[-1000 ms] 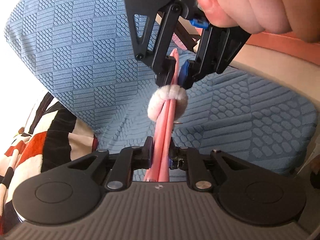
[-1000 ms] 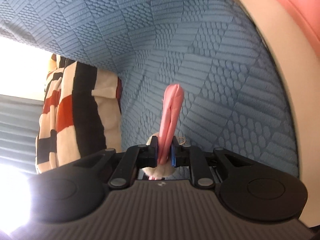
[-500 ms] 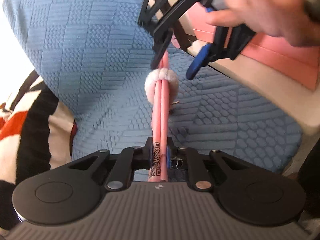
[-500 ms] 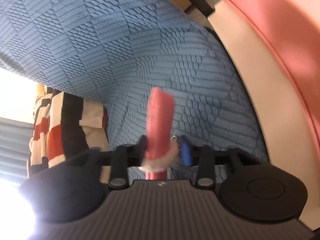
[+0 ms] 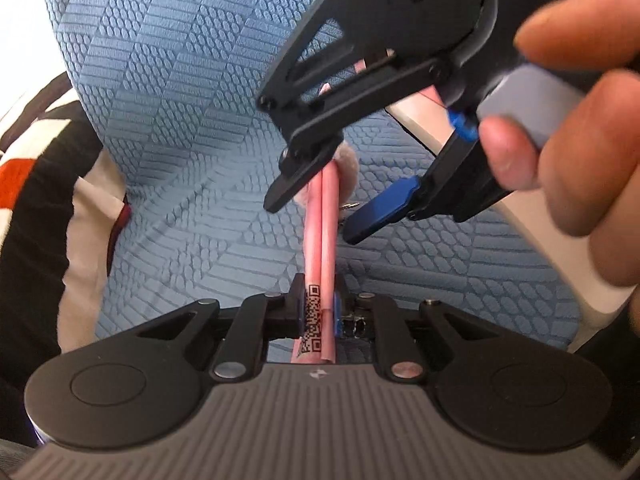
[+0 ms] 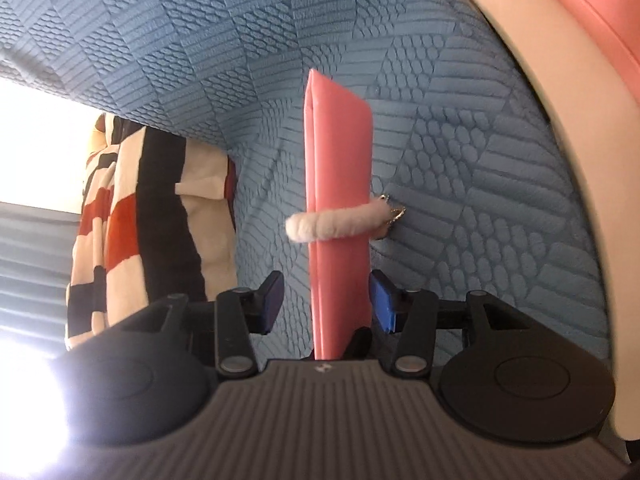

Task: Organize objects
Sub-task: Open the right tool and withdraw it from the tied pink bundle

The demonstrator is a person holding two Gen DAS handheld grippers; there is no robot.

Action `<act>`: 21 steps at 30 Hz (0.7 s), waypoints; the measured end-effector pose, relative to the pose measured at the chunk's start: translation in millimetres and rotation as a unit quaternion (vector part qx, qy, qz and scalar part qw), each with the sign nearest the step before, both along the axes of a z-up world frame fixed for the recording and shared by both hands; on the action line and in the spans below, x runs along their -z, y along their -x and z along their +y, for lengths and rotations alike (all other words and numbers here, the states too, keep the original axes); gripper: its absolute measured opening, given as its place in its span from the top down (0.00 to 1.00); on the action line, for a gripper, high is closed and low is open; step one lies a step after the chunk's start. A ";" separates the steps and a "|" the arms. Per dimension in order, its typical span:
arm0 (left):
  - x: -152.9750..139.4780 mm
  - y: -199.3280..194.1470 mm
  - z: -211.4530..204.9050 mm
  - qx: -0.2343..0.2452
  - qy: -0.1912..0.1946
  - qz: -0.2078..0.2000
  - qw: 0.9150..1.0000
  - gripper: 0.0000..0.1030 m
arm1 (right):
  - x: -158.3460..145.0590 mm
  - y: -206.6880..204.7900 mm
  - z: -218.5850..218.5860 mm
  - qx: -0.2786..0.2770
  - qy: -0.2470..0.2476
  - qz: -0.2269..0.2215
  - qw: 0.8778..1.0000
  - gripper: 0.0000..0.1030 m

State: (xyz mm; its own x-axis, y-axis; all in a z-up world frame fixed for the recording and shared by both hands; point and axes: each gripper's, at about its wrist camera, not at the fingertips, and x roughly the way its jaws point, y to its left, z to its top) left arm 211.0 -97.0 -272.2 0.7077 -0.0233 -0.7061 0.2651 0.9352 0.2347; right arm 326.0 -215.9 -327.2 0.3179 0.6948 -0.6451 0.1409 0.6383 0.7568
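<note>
A flat pink pouch (image 5: 320,240) with a QR label is held edge-on over a blue textured cushion (image 5: 180,120). A white fluffy band (image 6: 340,226) with a small metal charm wraps around its middle. My left gripper (image 5: 318,312) is shut on the pouch's near end. My right gripper (image 5: 312,216) hovers open around the pouch's far part, jaws apart on either side. In the right wrist view the pouch (image 6: 338,184) stands between the open right gripper (image 6: 326,304), untouched by the blue pads (image 6: 382,296).
A striped black, white and red cloth (image 6: 132,216) lies left of the cushion. A cream ledge (image 6: 560,160) and a pink surface (image 6: 580,4) border the cushion on the right. Bright window light is at the left.
My right gripper was shut on the pouch near the fluffy band; it has opened, let go and drawn back along the pouch. My left gripper still holds the pouch.
</note>
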 end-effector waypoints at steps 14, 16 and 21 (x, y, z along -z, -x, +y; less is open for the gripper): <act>-19.5 -1.8 10.6 0.001 0.075 0.036 0.997 0.71 | -4.6 0.2 3.6 -0.002 0.062 -0.028 0.998 0.86; -24.3 -0.3 15.8 -0.001 0.098 0.040 0.994 0.71 | -5.4 -0.7 1.8 0.002 0.067 -0.033 0.997 0.87; -38.8 7.1 27.1 -0.006 0.141 0.040 0.989 0.71 | -8.6 -2.2 -3.4 0.014 0.094 -0.048 0.994 0.89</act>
State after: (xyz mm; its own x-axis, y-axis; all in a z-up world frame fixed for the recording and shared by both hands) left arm 203.8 -69.9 -233.5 0.6512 -0.2204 -0.7262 0.2613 0.9635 -0.0581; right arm 328.2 -219.2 -318.6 0.4026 0.5545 -0.7283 0.0934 0.7665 0.6354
